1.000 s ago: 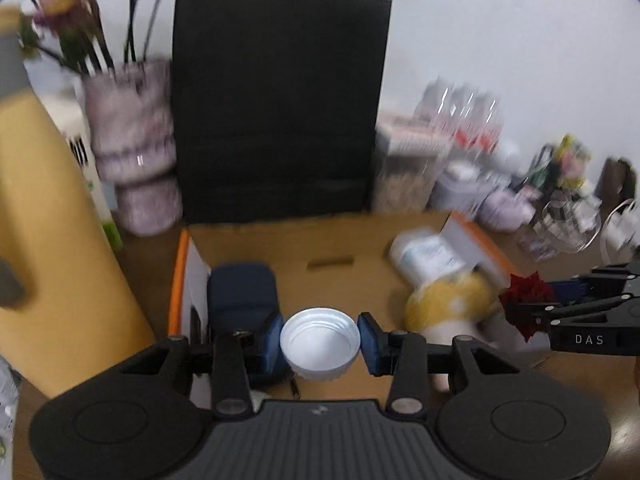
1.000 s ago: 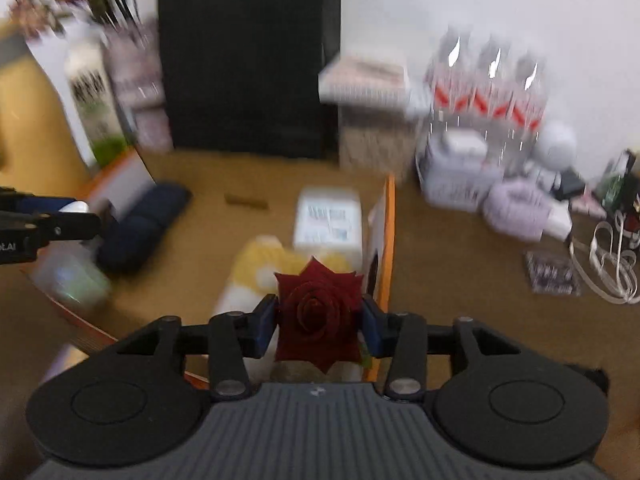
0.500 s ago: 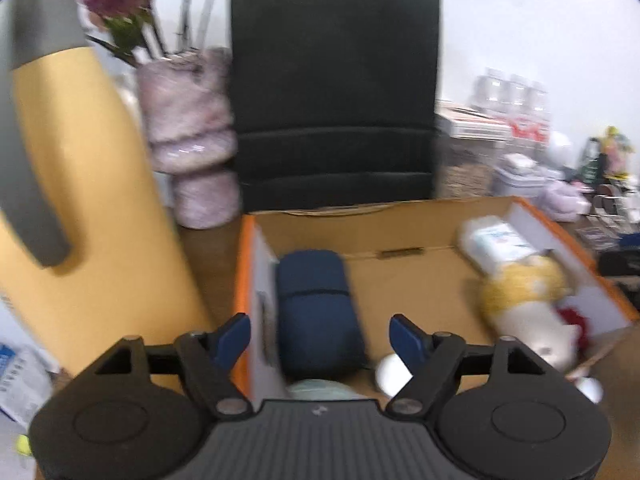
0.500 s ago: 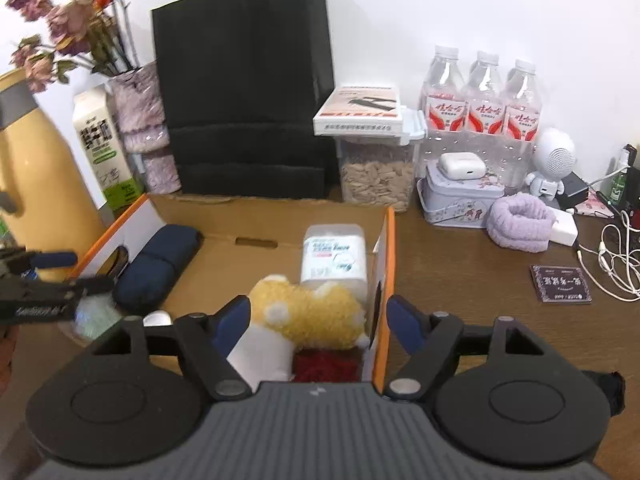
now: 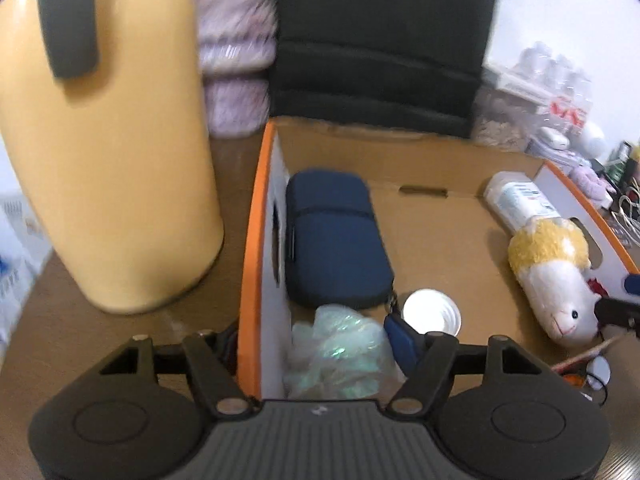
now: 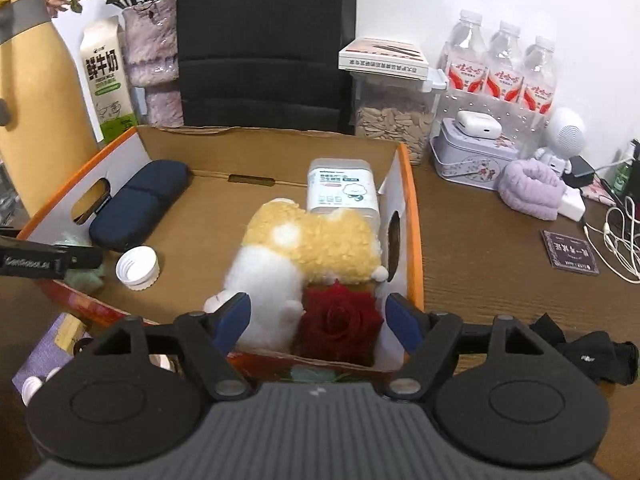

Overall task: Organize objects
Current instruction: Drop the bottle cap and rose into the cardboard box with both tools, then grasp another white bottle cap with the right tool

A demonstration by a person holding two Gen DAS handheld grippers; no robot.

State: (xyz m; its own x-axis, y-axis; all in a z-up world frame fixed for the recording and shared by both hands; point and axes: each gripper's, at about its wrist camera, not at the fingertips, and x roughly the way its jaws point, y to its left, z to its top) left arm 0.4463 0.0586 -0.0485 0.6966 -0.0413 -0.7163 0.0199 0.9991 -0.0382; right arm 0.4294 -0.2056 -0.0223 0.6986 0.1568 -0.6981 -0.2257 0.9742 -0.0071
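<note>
An orange-rimmed cardboard box holds a navy case, a white bottle cap, a crumpled green bag, a wipes container, a plush toy and a dark red rose. My left gripper straddles the box's left wall with the green bag between its fingers. Its jaws are closing and press on nothing. The cap lies free just beyond its right pad. My right gripper is open at the near right corner. The rose lies between its pads, untouched.
A tall yellow flask stands left of the box, with a milk carton and a furry vase behind it. A black bag backs the box. Water bottles, a tin, a purple towel, cables and a black cloth crowd the right.
Both grippers have opened. The white cap left my left gripper and lies on the box floor. The rose left my right gripper and lies by the plush. My left gripper sank toward the left wall.
</note>
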